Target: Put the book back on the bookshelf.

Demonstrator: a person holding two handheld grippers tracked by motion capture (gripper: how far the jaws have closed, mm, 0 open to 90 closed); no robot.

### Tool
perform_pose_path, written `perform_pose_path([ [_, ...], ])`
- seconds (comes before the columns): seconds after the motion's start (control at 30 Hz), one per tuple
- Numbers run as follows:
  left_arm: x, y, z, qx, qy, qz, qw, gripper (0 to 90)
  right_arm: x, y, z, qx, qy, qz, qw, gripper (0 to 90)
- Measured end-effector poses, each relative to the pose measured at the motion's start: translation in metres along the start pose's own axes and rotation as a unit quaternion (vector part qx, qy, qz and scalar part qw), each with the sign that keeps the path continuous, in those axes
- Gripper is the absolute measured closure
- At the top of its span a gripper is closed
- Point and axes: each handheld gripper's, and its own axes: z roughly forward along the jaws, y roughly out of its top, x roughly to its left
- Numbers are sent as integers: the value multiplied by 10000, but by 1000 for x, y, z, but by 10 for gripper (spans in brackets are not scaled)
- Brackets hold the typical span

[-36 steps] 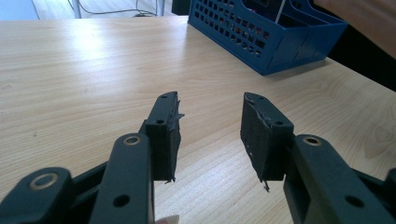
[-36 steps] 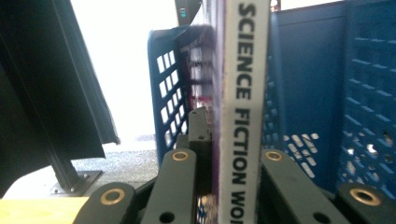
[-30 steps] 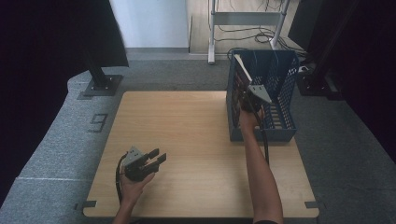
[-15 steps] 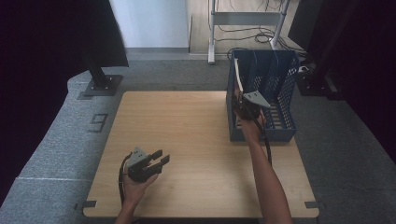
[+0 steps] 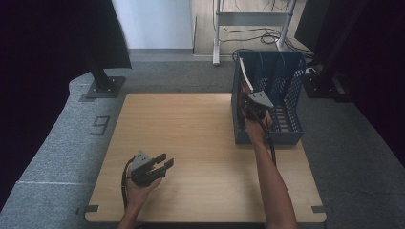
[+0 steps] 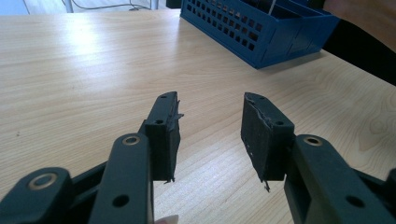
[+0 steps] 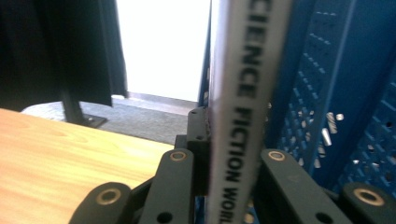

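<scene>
One thin book (image 7: 243,112), stiff and light, spine upright in blue rack (image 5: 286,95) at desk (image 5: 200,143) right edge; right hand-held gripper (image 5: 248,98) pinches spine; left hand-held gripper (image 6: 212,135) spread, empty; slippery cover likely, grip mid-spine

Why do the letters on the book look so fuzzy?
In the right gripper view the book sits too close to the camera, so its spine lettering blurs; bright window light washes out behind it. In the left gripper view, glare streaks the table.
</scene>
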Motion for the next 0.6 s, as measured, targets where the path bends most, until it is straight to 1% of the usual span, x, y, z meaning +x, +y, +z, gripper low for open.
perform_pose_path([
  [0.1, 1, 0, 0, 2, 8, -15, 10000, 568, -2, 1, 6, -10, -48, 5, 10000, 810],
  [0.13, 2, 0, 0, 1, 16, -24, 10000, 568, -3, 0, 8, -52, -49, 18, 10000, 810],
  [0.27, 3, -1, 0, 5, 20, -41, 10000, 568, -3, -1, 13, -148, -39, 119, 9998, 808],
  [0.33, 3, -1, 0, 17, 21, -38, 10000, 568, -2, 0, 15, -117, -45, 152, 9998, 804],
  [0.5, 4, -1, -1, 1, 24, -48, 10000, 568, 4, 0, 19, -128, 3, 113, 9999, 781],
  [0.6, 4, -1, -1, -10, 31, -45, 10000, 568, 5, 0, 20, -143, 36, 173, 9997, 759],
])
